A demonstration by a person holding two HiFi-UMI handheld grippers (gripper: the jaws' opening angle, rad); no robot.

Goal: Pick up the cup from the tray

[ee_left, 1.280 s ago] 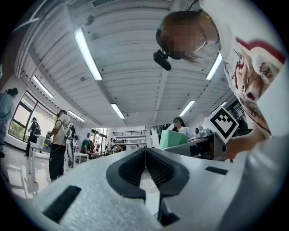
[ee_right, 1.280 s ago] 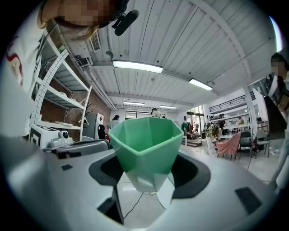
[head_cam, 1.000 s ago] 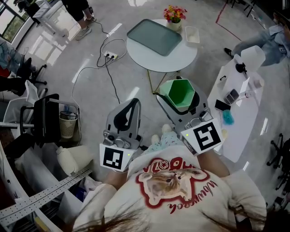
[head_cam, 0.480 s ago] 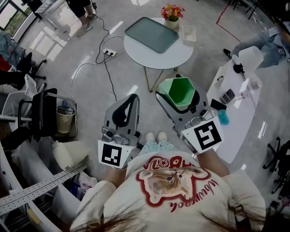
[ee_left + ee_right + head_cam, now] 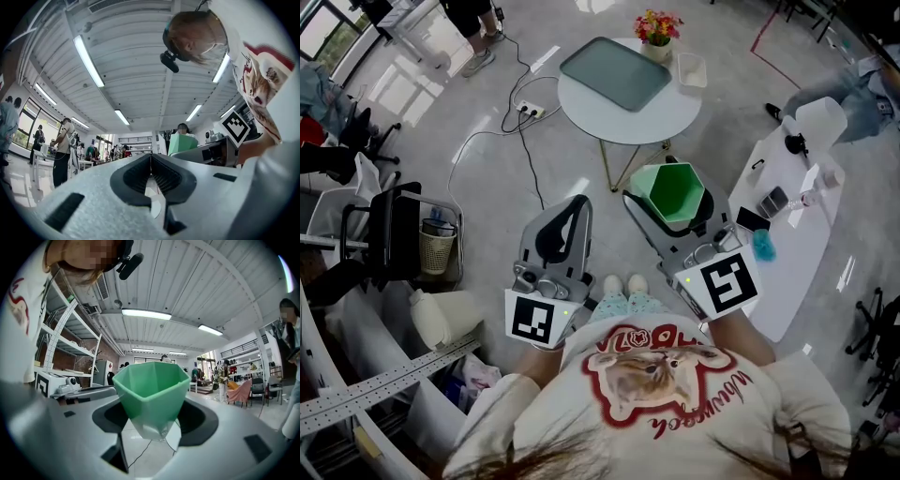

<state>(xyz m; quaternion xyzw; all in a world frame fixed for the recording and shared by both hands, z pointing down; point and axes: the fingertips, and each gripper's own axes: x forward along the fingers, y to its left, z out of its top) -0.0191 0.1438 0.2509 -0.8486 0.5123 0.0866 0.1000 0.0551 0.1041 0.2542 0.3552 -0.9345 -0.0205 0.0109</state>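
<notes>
- You are holding the right gripper (image 5: 673, 208) out in front of your chest, and its two jaws are clamping the green cup (image 5: 150, 385) by its lower, narrower part.
- The cup is sitting between those jaws with its faceted open mouth facing up toward you, so the head view is looking into its inside.
- The cup is hanging over the bare floor, well apart from the grey tray (image 5: 614, 73).
- The tray is lying on the round white table (image 5: 675, 117) ahead of you.
- A pot of flowers (image 5: 659, 28) and a small white container (image 5: 691, 70) are standing on the table just beside the tray's far edge.
- You are carrying the left gripper (image 5: 151, 161) beside the right one, at about the same height.
- Its jaws are pressing together at their tips, and nothing is showing between them.
- A cable is running across the floor to a power strip (image 5: 528, 111) near the table's left side.
- A long white desk (image 5: 797, 225) is standing at your right, and a black chair (image 5: 394, 234) is standing at your left.
</notes>
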